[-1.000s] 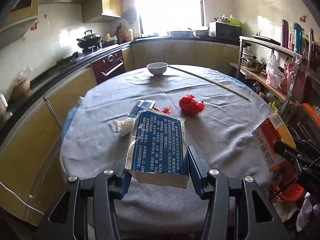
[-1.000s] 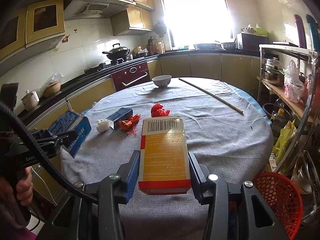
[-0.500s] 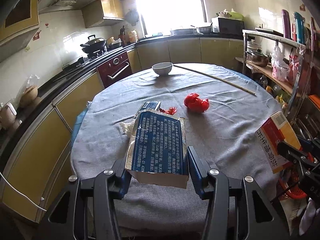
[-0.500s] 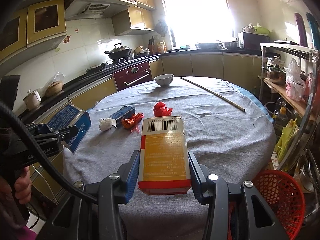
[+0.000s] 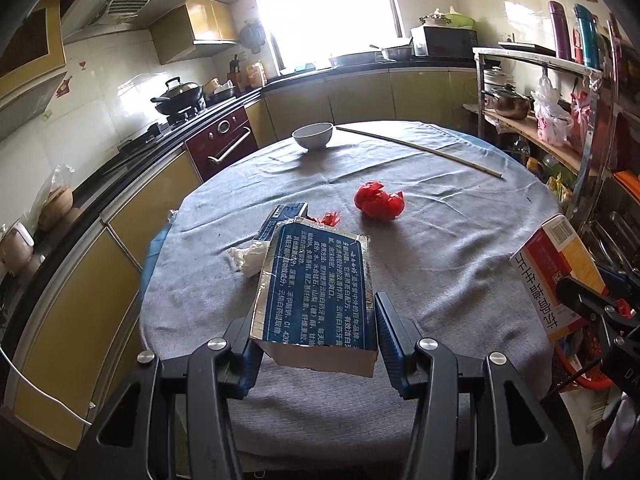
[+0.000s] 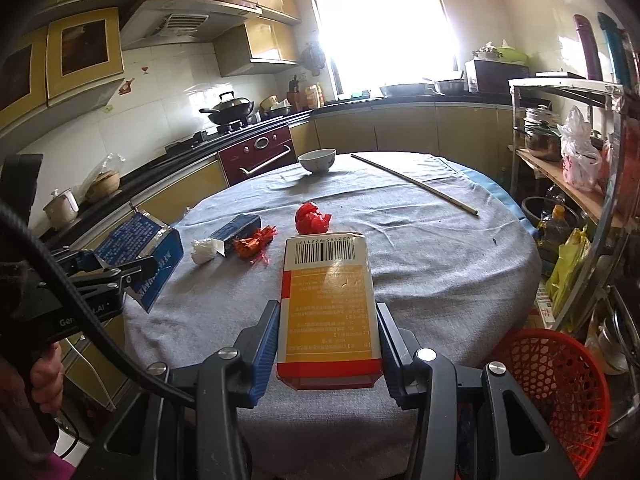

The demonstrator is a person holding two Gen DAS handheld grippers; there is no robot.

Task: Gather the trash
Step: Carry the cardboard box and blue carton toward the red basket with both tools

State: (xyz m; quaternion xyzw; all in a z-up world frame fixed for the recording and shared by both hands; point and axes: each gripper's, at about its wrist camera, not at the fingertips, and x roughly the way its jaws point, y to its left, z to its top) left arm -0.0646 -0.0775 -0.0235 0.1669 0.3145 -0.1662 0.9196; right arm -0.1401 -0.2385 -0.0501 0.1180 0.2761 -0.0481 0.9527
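My left gripper [image 5: 316,332] is shut on a blue carton [image 5: 318,288], held above the near edge of the round table [image 5: 440,248]. My right gripper [image 6: 328,344] is shut on a yellow and red carton [image 6: 330,304], also above the near edge. Each gripper's carton shows in the other view: the blue carton [image 6: 140,252] at left, the yellow carton [image 5: 556,272] at right. On the cloth lie a crumpled red wrapper [image 5: 378,200], a small blue box [image 6: 236,228], a white paper wad [image 6: 204,250] and an orange-red candy wrapper [image 6: 256,242].
A red mesh basket [image 6: 556,392] stands on the floor right of the table. A white bowl [image 6: 318,160] and a long stick [image 6: 416,186] lie at the table's far side. A metal shelf rack [image 6: 568,152] stands at right, kitchen counters behind.
Both grippers have drawn back and risen slightly with their cartons; the table looks farther and more of it shows. The grips are unchanged.
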